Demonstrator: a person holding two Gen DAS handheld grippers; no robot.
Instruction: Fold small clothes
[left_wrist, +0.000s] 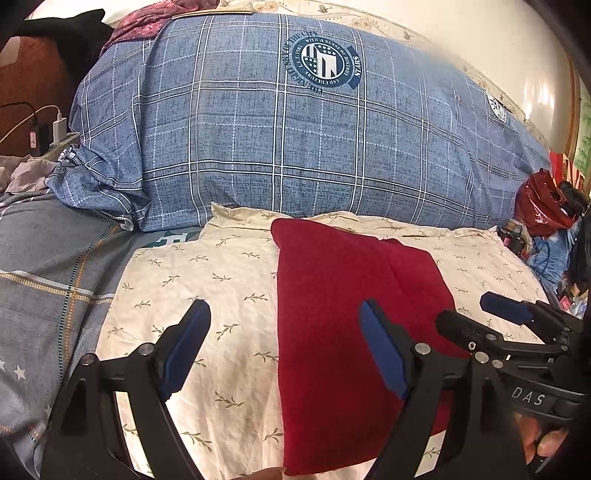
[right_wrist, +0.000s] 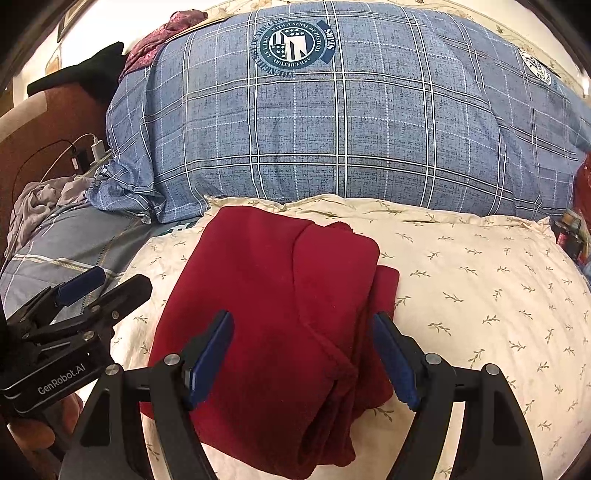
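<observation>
Below my jaws, a bed (left_wrist: 55, 266) in grey-blue check, cream leaf-print pillow (right_wrist: 461, 280) at frame centre bearing the folded red garment (right_wrist: 280, 295), blue plaid duvet (left_wrist: 295, 140) heaped across the upper frame

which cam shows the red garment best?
Right wrist: the red garment sits centred, with its folded layers and right edge visible between the open right gripper. Left wrist shows the garment off to the right, partly hidden behind gripper fingers.
</observation>
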